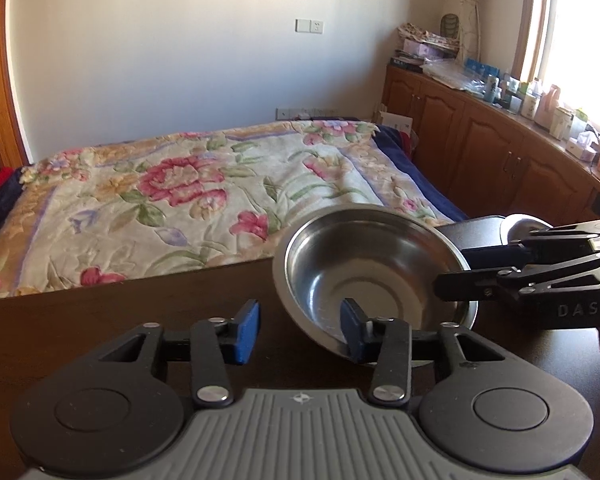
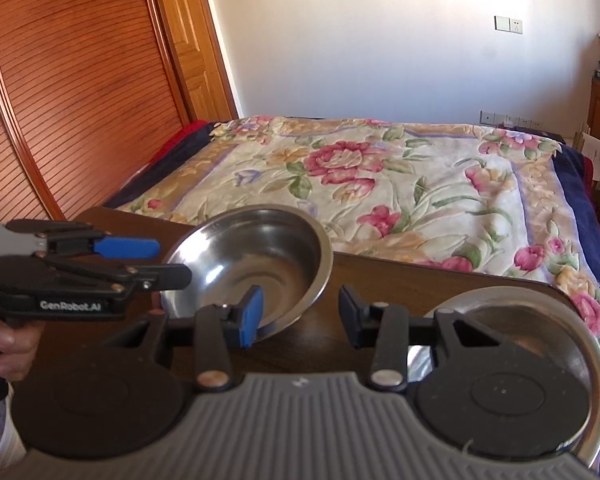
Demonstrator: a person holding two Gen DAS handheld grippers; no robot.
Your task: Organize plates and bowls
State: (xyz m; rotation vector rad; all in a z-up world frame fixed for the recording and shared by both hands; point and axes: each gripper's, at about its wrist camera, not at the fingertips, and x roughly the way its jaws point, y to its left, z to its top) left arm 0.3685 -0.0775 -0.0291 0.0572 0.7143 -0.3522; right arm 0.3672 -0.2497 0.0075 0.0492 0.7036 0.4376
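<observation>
While both grippers' fingers (image 1: pixel 247 330) gape wide—empty—each straddles the steel bowl's (image 1: pixel 374 268) rim.

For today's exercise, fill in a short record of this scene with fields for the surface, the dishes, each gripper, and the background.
surface: dark wooden table, set against a bed
bowl: steel bowl, tilted, empty
plate: steel plate, flat on the table, to the bowl's right
left gripper: open, one blue pad inside the bowl's rim
right gripper: open, one blue pad inside the bowl's rim
background: floral blanket on the bed, wooden cabinets under a window
</observation>
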